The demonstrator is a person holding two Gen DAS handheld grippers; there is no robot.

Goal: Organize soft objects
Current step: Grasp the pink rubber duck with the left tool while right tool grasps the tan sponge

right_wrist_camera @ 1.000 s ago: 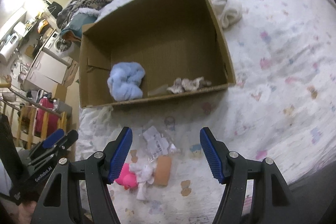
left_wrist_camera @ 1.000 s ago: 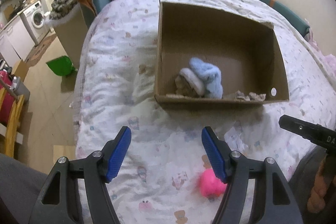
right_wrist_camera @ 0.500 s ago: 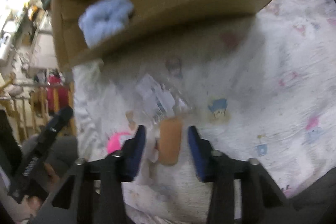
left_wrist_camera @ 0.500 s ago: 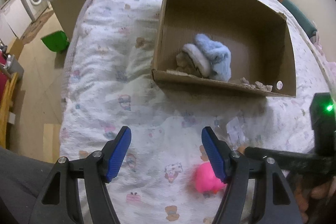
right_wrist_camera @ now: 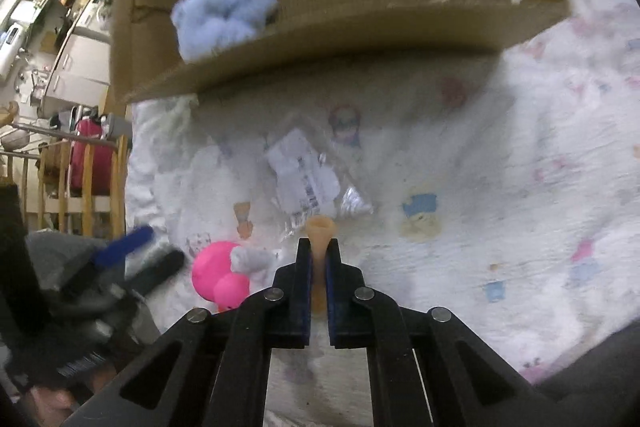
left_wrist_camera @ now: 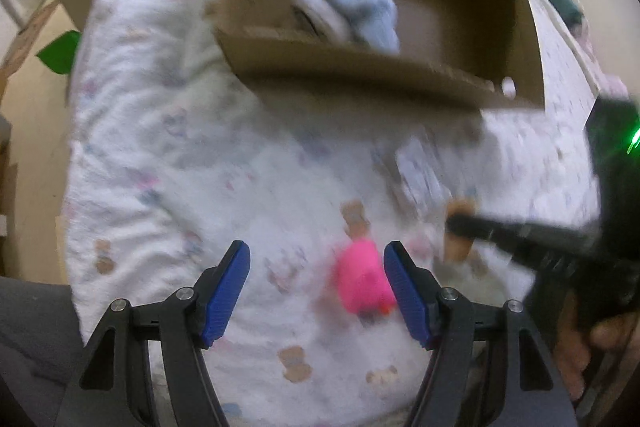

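Note:
My right gripper [right_wrist_camera: 319, 247] is shut on a soft tan piece [right_wrist_camera: 320, 229], squeezed flat between the blue pads just above the printed bedsheet. My left gripper [left_wrist_camera: 317, 259] is open, low over the bed, with a pink plush toy [left_wrist_camera: 360, 285] between its fingers, close to the right pad. The pink toy [right_wrist_camera: 218, 275] lies left of the right gripper, with a white bit [right_wrist_camera: 250, 259] on it. The cardboard box [left_wrist_camera: 360, 71] stands beyond and holds a light blue fluffy item [left_wrist_camera: 360, 11]. The box [right_wrist_camera: 340, 27] and the blue item [right_wrist_camera: 222, 13] also show in the right wrist view.
A clear plastic bag with a white label [right_wrist_camera: 308, 179] lies on the bed between the box and the right gripper. The bed's left edge [left_wrist_camera: 74, 147] drops to the floor. A wooden rack with red cloth [right_wrist_camera: 88, 159] stands beside the bed.
My right gripper dropped to the bed and closed on the tan piece. My left gripper moved down and forward, so the pink toy now sits between its fingers.

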